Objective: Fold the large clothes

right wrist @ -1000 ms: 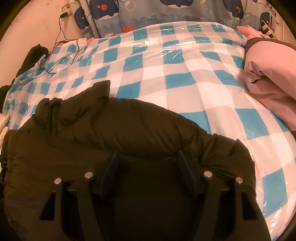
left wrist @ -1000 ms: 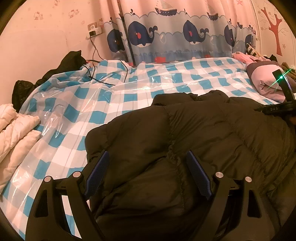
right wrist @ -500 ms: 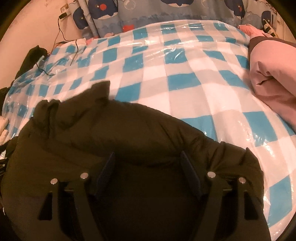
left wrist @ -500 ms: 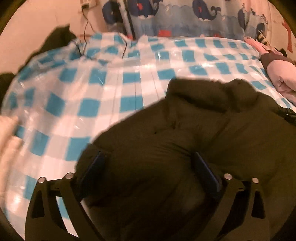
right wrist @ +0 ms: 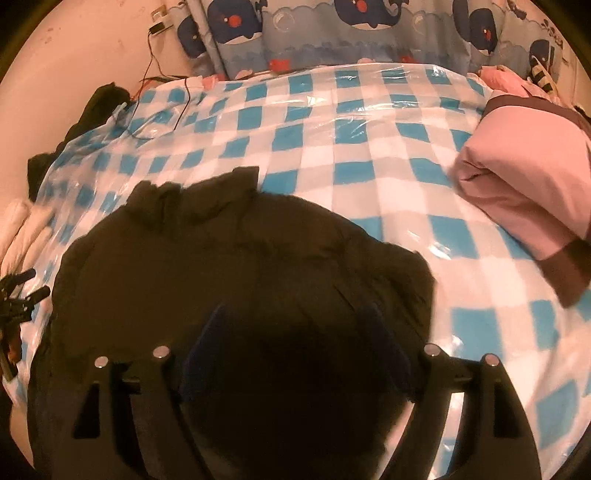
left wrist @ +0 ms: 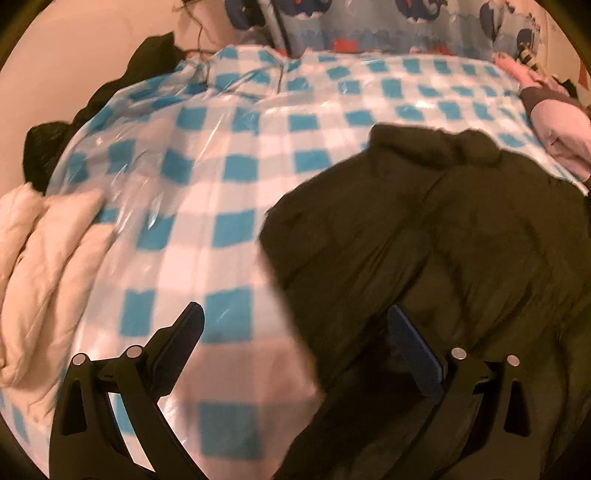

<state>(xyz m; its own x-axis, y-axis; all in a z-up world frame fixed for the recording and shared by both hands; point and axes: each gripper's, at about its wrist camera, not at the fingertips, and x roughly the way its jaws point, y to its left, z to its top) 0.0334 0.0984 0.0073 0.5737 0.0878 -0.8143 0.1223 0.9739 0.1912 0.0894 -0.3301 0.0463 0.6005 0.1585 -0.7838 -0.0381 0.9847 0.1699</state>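
**Both grippers released over dark jacket**

Nearest, left gripper (left wrist: 295, 325) spread wide, grasping nothing, straddling the jacket's left edge. Right gripper (right wrist: 295, 321) just widening, pads clear of the dark puffer jacket (right wrist: 240, 266) lying beneath on the blue-checked sheet (right wrist: 369, 147). Beyond: cream coat (left wrist: 40, 258) left, pink garment (right wrist: 524, 181) right, whale curtain (right wrist: 332, 33) farthest.

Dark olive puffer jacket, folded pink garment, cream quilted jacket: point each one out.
dark olive puffer jacket (right wrist: 240, 258): right wrist view, quilted back panel.
folded pink garment (right wrist: 524, 177): right wrist view, top fold.
cream quilted jacket (left wrist: 44, 258): left wrist view, middle of the quilting.
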